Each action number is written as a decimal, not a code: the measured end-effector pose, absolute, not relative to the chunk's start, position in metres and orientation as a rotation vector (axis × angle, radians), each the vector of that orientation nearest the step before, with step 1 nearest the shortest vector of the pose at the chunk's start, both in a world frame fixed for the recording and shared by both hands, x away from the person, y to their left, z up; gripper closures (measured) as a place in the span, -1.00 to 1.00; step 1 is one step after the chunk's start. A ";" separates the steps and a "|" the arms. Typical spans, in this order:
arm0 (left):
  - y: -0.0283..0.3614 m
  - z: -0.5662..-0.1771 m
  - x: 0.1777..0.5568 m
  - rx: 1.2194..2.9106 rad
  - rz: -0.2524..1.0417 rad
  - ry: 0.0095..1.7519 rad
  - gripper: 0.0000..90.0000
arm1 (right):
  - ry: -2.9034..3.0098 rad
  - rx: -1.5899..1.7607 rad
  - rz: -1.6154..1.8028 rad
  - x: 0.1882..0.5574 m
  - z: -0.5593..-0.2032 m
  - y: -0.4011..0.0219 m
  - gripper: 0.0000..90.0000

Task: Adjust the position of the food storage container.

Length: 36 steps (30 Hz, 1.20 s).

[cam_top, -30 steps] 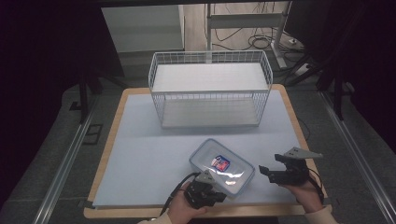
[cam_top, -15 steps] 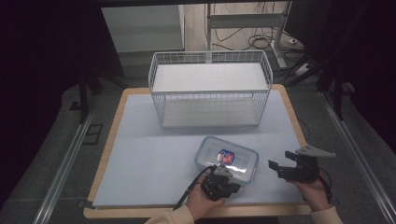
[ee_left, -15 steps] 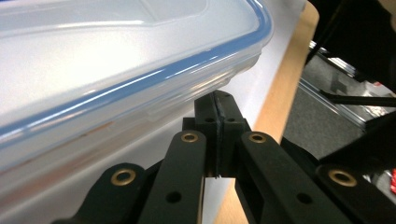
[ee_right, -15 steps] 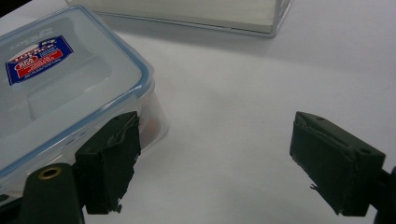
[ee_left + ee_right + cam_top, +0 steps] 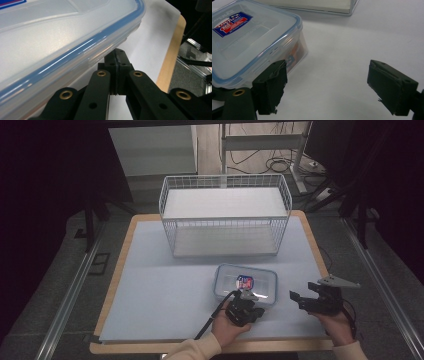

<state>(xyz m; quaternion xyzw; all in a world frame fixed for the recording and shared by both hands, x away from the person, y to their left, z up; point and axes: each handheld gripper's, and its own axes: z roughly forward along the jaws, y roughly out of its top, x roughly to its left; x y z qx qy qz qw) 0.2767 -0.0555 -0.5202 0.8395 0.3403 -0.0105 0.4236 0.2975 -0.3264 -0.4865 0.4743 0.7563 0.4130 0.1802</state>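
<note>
The lidded container (image 5: 246,285) sits lower centre, lid on, unlifted; left gripper (image 5: 248,308) pressed together at its edge; right gripper (image 5: 300,298) spread wide beside it.

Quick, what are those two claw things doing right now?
Left gripper: closed, empty, tips under the clear plastic lidded box's edge.
Right gripper: open, empty, beside the box.
</note>
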 end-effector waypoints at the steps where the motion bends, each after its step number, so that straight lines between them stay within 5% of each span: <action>1: -0.057 -0.520 0.278 2.099 -0.026 0.856 1.00 | 2.136 1.341 1.168 0.298 -0.487 -0.327 -0.64; 24: -0.069 -0.516 0.286 2.060 -0.020 0.870 1.00 | 2.134 1.341 1.157 0.299 -0.489 -0.328 -0.64; 36: -0.012 -0.487 0.255 1.996 -0.045 0.787 0.98 | 2.117 1.358 1.204 0.298 -0.487 -0.328 -0.64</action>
